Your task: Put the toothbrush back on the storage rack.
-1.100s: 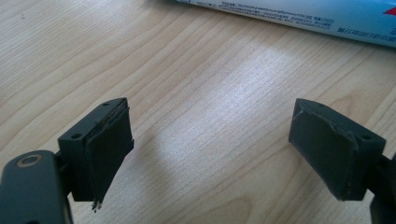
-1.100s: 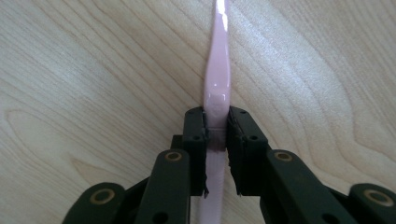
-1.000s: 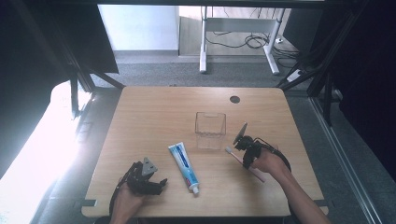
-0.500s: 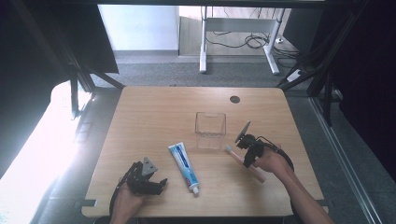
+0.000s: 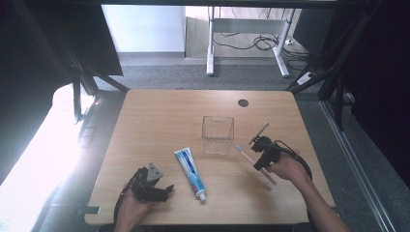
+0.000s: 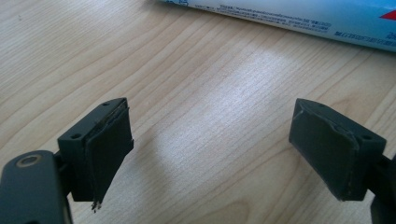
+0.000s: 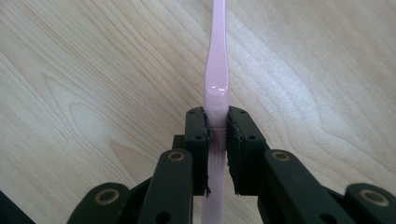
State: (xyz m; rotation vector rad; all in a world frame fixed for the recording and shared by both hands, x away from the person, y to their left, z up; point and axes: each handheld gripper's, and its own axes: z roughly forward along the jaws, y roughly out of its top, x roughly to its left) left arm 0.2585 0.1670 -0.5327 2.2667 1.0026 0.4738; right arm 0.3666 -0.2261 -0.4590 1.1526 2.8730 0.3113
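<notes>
The right tongs (image 7: 217,126) clamp a pink toothbrush (image 7: 217,88) by its handle, just right of the clear cup (image 5: 218,135) on the counter (image 5: 159,116). The left tongs (image 6: 210,154) gape wide over bare wood near the toothpaste (image 5: 190,173)

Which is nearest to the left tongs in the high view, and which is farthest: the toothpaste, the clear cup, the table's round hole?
From the left tongs:
1. Toothpaste, just to their right, at the near edge.
2. Clear cup, farther right, mid-table.
3. Round hole, near the far right edge.
</notes>
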